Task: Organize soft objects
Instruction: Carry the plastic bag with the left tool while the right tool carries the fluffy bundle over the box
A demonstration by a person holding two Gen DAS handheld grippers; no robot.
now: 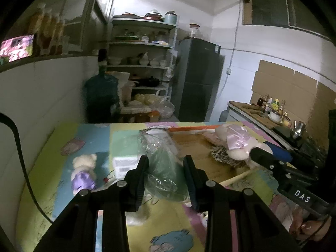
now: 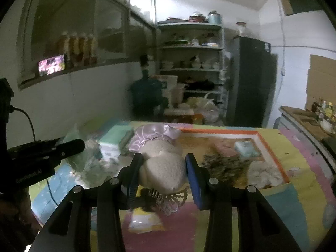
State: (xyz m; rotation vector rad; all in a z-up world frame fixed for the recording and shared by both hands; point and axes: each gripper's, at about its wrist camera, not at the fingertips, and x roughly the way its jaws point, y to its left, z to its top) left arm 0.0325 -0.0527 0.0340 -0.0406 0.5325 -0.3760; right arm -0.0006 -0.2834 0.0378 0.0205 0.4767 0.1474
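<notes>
We are holding two soft things at once above the colourful surface (image 1: 63, 138). Our left gripper (image 1: 166, 166) is clamping a green bundle wrapped in clear plastic (image 1: 161, 161), its jaws pressing in on both sides. Our right gripper (image 2: 162, 163) is squeezing a cream plush toy (image 2: 163, 170) in a pink satin dress; the toy is bulging between the jaws, dress end pointing away from us. Both are hanging clear of the surface, just this side of the wooden tray with the orange rim (image 2: 273, 157), which is already carrying a few soft items.

We are judging both things light and very yielding. The plastic wrap is probably slick and crinkly, so the bundle could be sliding in the grip; taking it across its thick middle seems safest. The plush is compressing readily and its fur is giving friction, so the round body is the better hold than the slippery satin. A second bear in a purple dress (image 1: 84, 174) is lying on the surface to the left.
</notes>
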